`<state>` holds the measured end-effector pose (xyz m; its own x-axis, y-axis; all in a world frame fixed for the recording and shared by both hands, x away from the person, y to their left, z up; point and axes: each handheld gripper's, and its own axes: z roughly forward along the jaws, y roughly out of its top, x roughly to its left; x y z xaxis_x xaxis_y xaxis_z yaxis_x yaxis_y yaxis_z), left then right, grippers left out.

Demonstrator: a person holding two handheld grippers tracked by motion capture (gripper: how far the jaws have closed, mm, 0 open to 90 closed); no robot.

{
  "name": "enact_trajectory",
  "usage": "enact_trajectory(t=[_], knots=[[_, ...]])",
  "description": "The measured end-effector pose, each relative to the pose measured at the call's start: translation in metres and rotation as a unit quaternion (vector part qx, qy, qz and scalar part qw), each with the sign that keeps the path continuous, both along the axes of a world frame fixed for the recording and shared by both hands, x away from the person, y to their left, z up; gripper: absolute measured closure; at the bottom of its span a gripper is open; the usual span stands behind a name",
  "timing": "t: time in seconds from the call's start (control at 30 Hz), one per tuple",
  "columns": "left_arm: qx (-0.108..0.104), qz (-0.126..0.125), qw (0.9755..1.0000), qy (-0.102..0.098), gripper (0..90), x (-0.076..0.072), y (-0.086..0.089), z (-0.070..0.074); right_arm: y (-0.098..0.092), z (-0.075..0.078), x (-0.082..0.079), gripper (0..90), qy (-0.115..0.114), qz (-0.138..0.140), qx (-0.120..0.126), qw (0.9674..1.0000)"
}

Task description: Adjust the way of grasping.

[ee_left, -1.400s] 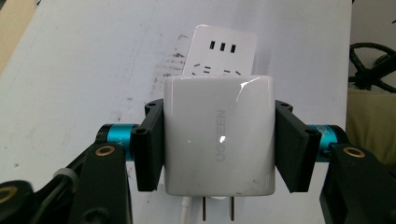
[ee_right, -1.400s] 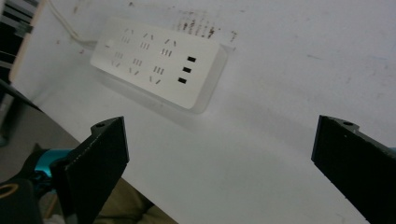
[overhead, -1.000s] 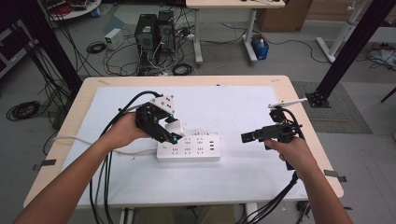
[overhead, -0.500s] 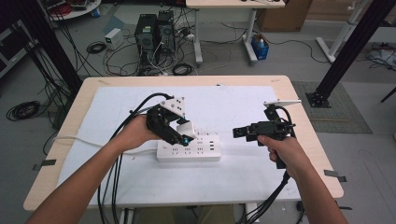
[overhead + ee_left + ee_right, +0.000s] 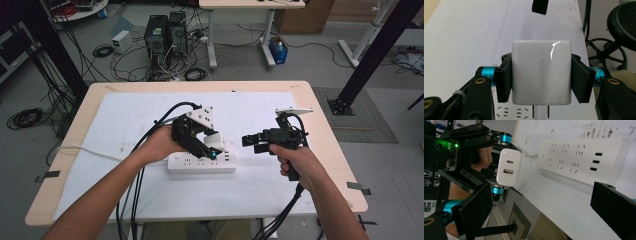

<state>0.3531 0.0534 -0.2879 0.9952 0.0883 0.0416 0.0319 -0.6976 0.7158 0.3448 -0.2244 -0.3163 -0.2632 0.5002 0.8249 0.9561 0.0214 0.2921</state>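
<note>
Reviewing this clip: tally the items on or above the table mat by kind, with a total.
Power strip: 1
Charger, clamped in the left claw: 1
Handheld claws, counting the open right claw: 2
Total: 4

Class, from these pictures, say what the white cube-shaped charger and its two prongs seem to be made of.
White cube-shaped charger: probably glossy moulded plastic, since a bright streak of light reflects off its smooth face. Two prongs: likely bare metal, coppery and thin, though partly cut off.
</note>
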Motion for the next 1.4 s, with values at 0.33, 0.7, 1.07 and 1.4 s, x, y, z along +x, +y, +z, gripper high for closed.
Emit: enact_trajectory(t=[0.33,0.7,1.07,1.4], knots=[[-0.007,-0.014,0.9999,-0.005,42.5,-0.003,-0.015,-0.001,0.008,-0.004,0.002,7.4,0.009,0.002,0.019,0.9998],[-0.004,-0.016,0.9997,-0.018,42.5,-0.006,-0.024,-0.002,0.027,-0.006,0.006,18.2,0.013,0.022,0.027,0.9993],[-0.008,-0.018,0.9995,-0.024,42.5,-0.008,-0.026,-0.003,0.041,-0.01,0.008,33.8,0.014,0.039,0.034,0.9986],[-0.003,-0.026,0.9991,-0.032,42.5,-0.01,-0.029,-0.003,0.044,-0.011,0.011,42.7,0.023,0.043,0.043,0.9979]])
